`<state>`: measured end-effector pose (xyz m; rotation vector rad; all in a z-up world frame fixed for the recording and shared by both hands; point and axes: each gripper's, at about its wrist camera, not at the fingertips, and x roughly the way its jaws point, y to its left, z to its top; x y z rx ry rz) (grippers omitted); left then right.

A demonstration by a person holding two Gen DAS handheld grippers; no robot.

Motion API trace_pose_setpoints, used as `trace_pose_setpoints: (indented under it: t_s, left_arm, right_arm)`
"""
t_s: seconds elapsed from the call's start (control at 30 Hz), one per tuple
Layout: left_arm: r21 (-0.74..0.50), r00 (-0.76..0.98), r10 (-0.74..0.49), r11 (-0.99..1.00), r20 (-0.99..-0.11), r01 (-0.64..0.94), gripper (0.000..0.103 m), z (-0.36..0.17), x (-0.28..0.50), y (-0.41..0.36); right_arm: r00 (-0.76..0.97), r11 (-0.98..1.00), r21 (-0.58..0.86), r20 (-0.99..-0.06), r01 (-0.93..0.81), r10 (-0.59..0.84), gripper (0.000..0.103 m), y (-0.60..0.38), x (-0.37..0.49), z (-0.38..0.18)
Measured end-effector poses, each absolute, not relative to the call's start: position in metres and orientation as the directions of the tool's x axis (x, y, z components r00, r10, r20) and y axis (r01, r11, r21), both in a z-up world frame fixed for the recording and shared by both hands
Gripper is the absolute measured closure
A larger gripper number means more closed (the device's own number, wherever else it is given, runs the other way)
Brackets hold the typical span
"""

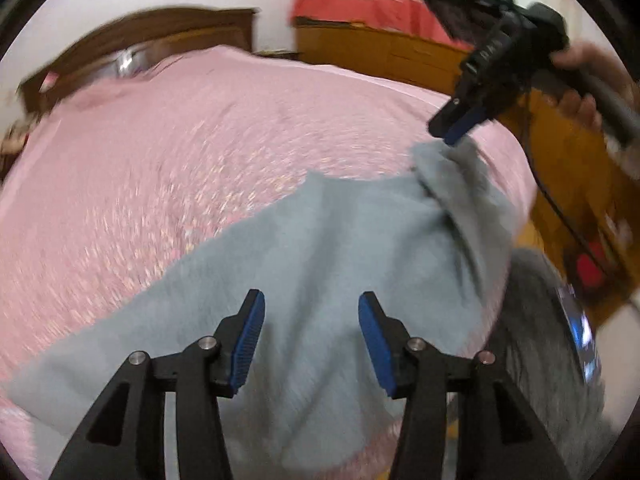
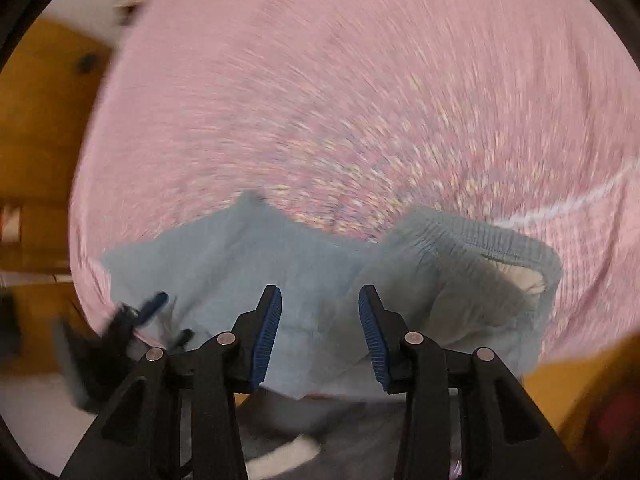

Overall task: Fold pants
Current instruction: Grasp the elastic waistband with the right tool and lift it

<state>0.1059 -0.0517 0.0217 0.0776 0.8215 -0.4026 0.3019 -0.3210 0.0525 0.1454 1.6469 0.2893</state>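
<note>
Pale blue-grey fleece pants [image 1: 320, 240] lie on the pink bedspread [image 1: 180, 140], bunched at the near edge of the bed, partly hanging over it toward the person. Elastic waistband [image 2: 480, 236] sits at the right of the heap in the right wrist view, gaping open with a whitish lining showing; a flatter panel, probably the legs, spreads to the left. Heavy motion blur in both views.

Left gripper [image 1: 311, 336]: jaws spread, blue pads apart, nothing between them, only the pants lying below. Right gripper [image 2: 320, 332]: likewise spread and empty, over the middle of the heap. From the left wrist view the right gripper sits far right, its tips just at a raised fold of the fabric; touching or just clear, can't tell through the blur. A hand [image 1: 576, 100] is on its handle.

Step, as I judge it: between grasps. Garment is let go and not yet laid flat, so the fold proper is barely begun or only one rough fold is down.

Next move likely calls for re-gripping: each gripper takes a corner or edge (the waistband end and the leg end look the obvious picks), then pulls the cloth onto the bed and straightens it before folding. Fleece is limp and thick; pinch a single layer edge, not the bunch.
</note>
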Motion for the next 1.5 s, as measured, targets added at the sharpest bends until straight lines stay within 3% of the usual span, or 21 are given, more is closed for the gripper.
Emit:
trace_pose_setpoints:
  t_s: [0.13, 0.2, 0.5, 0.8, 0.87, 0.93, 1.03, 1.3, 1.5]
  left_arm:
    - [-0.207, 0.621, -0.376, 0.922, -0.688, 0.328, 0.052, -0.011, 0.097, -0.027]
    - [-0.211, 0.622, -0.391, 0.915, -0.679, 0.345, 0.052, -0.014, 0.095, -0.017]
    - [-0.176, 0.63, -0.389, 0.91, -0.672, 0.374, 0.052, -0.001, 0.086, -0.017]
    - [-0.218, 0.63, -0.431, 0.895, -0.646, 0.389, 0.052, 0.007, 0.068, -0.004]
    - [-0.234, 0.628, -0.438, 0.894, -0.643, 0.383, 0.052, 0.009, 0.068, -0.001]
    - [-0.25, 0.634, -0.442, 0.894, -0.635, 0.373, 0.052, 0.012, 0.067, 0.004]
    - [-0.261, 0.645, -0.441, 0.896, -0.624, 0.36, 0.052, 0.016, 0.064, 0.012]
    - [-0.223, 0.652, -0.398, 0.915, -0.645, 0.337, 0.052, 0.01, 0.063, 0.012]
    - [-0.113, 0.691, -0.336, 0.931, -0.64, 0.348, 0.052, 0.002, 0.061, -0.007]
  right_arm:
    - [-0.247, 0.987, 0.107, -0.96, 0.119, 0.134, 0.061, -0.328, 0.327, 0.023]
    - [-0.308, 0.987, 0.037, -0.948, 0.155, 0.084, 0.061, -0.33, 0.328, 0.008]
    - [-0.343, 0.94, -0.337, -0.89, 0.049, -0.301, 0.061, -0.261, 0.355, -0.013]
    - [-0.408, 0.827, -0.562, -0.757, 0.008, -0.511, 0.062, -0.215, 0.372, -0.051]
    - [-0.41, 0.823, -0.567, -0.757, 0.025, -0.509, 0.067, -0.224, 0.365, -0.042]
    - [-0.397, 0.838, -0.543, -0.782, 0.057, -0.48, 0.082, -0.244, 0.376, -0.042]
    - [-0.36, 0.857, -0.511, -0.814, 0.072, -0.455, 0.09, -0.25, 0.378, -0.029]
    - [-0.167, 0.933, -0.35, -0.928, 0.088, -0.333, 0.091, -0.245, 0.416, 0.034]
    - [-0.064, 0.992, -0.114, -0.992, 0.057, -0.11, 0.091, -0.275, 0.399, 0.053]
